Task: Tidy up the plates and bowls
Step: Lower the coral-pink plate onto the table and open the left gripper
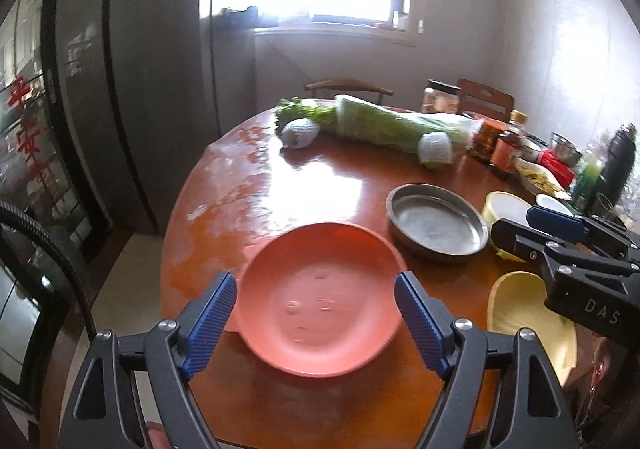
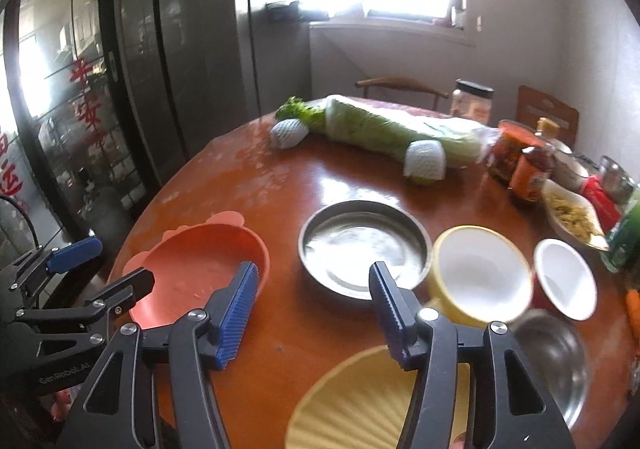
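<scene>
An orange plate (image 1: 320, 301) lies on the round wooden table (image 1: 320, 185), near its front edge. My left gripper (image 1: 316, 281) hovers over it, open, its blue pads clear of the rim. In the right wrist view my right gripper (image 2: 314, 273) is open and empty, above bare wood between the orange plate (image 2: 200, 269) and a metal dish (image 2: 360, 245). A ribbed yellow plate (image 2: 360, 401) lies under it at the front. A yellow bowl (image 2: 480, 277), a small white bowl (image 2: 564, 277) and a metal bowl (image 2: 552, 361) stand to the right.
A wrapped cabbage (image 2: 400, 133), greens and two foam-netted fruits lie across the back of the table. Jars and bottles (image 2: 524, 169) crowd the right side. A dark fridge (image 2: 180, 69) stands to the left, and chairs (image 1: 348, 87) behind the table.
</scene>
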Action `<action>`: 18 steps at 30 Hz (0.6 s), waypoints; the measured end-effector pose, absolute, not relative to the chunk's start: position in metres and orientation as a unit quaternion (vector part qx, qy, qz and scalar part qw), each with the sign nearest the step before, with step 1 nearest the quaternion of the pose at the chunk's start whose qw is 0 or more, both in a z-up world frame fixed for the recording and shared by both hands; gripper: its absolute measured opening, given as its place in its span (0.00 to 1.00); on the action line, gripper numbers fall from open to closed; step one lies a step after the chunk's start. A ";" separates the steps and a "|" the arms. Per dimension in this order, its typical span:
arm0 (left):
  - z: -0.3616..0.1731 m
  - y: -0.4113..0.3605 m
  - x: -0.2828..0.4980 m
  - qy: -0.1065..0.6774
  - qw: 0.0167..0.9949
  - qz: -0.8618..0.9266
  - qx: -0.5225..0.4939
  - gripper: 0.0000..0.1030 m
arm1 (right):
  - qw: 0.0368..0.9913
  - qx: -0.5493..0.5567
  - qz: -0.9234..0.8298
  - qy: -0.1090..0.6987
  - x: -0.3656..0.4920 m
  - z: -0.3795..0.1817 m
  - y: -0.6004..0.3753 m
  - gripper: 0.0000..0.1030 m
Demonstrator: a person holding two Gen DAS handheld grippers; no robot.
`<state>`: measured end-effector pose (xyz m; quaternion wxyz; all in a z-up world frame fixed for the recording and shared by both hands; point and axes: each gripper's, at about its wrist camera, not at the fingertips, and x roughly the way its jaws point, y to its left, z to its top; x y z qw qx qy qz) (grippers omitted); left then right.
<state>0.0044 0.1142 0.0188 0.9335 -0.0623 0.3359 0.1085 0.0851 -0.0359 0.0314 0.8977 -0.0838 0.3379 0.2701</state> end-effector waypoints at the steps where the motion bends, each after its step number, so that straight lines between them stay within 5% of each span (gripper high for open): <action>1: 0.021 0.109 0.004 0.335 0.934 0.105 -0.059 0.78 | 0.900 -0.082 0.267 0.336 0.083 0.033 -0.041 0.58; 18: 0.036 0.046 0.002 0.331 0.942 0.041 -0.024 0.79 | 0.922 -0.063 0.228 0.305 0.045 0.057 -0.109 0.61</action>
